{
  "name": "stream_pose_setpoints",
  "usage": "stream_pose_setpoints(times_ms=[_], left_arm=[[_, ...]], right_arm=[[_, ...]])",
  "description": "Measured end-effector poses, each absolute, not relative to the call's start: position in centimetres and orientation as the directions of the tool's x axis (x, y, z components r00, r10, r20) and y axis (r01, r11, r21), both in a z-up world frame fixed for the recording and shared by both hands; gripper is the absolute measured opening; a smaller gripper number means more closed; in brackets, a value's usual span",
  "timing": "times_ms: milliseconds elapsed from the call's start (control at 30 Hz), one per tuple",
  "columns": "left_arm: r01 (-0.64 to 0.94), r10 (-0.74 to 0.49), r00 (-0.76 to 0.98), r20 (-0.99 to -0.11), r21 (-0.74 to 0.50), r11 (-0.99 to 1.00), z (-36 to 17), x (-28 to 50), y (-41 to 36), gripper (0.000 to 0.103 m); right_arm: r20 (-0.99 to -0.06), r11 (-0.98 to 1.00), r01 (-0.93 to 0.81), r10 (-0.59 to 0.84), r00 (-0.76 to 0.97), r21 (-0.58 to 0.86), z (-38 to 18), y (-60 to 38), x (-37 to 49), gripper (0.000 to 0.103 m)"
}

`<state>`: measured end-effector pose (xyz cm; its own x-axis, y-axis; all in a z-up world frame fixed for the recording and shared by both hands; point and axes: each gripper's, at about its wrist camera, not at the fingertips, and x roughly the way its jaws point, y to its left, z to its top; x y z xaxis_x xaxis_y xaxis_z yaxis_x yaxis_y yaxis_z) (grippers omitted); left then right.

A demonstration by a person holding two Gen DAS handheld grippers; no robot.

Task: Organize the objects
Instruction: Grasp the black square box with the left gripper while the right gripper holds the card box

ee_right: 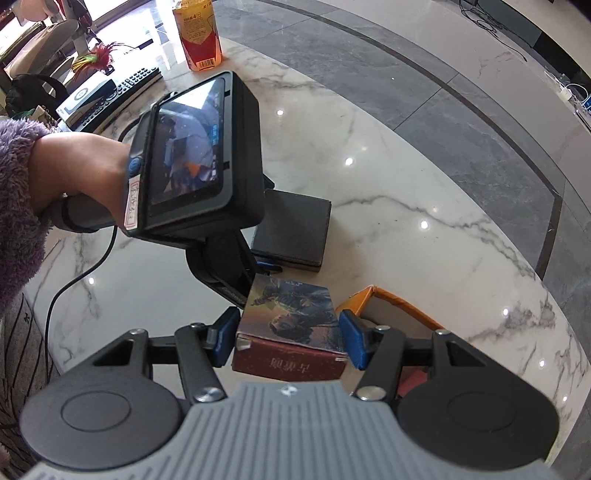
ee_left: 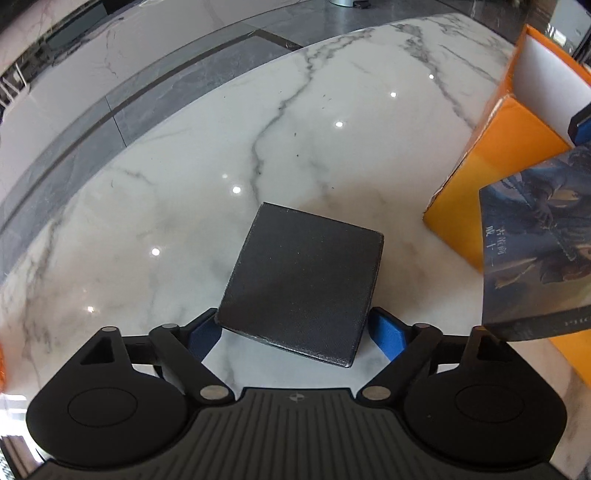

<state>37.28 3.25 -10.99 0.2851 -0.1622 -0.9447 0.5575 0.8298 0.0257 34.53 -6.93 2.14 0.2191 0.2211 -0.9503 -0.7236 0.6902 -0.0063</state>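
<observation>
A flat black square box [ee_left: 301,284] lies on the white marble table [ee_left: 184,206]. My left gripper [ee_left: 295,328] hangs over its near edge, jaws open, a blue pad [ee_left: 388,332] just outside each near corner. The right wrist view shows the same black box [ee_right: 295,225] partly under the left gripper's screen body [ee_right: 199,155]. My right gripper [ee_right: 290,339] is shut on a small box with dark blue artwork and a red side [ee_right: 295,314], held above an open orange carton [ee_right: 391,299]. The left wrist view shows this picture box [ee_left: 535,251] in front of the orange carton [ee_left: 491,166].
A person's hand in a purple fleece sleeve [ee_right: 14,192] holds the left gripper, and a black cable [ee_right: 74,280] trails from it. At the table's far side stand an orange drink bottle [ee_right: 199,33] and a remote control [ee_right: 122,88]. The curved table edge [ee_right: 480,147] drops to a grey tiled floor.
</observation>
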Motion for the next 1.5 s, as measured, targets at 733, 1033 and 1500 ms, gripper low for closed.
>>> stream_pose_setpoints(times_ms=[733, 1033, 1500], left_arm=[[0.213, -0.055, 0.301, -0.952, 0.011, 0.977, -10.2, 21.4, 7.6, 0.093], [0.057, -0.012, 0.363, -0.932, 0.009, 0.998, -10.1, 14.1, 7.9, 0.094], [0.08, -0.02, 0.402, -0.916, 0.014, 0.997, -10.8, 13.4, 8.5, 0.101]], right_arm=[[-0.903, 0.774, -0.633, 0.251, 0.35, -0.03, -2.3, -5.9, 23.2, 0.061], [-0.906, 0.867, -0.496, 0.25, 0.34, 0.053, -8.2, -5.2, 16.0, 0.059], [-0.854, 0.912, -0.403, 0.272, 0.443, 0.081, -10.3, -6.5, 13.6, 0.064]])
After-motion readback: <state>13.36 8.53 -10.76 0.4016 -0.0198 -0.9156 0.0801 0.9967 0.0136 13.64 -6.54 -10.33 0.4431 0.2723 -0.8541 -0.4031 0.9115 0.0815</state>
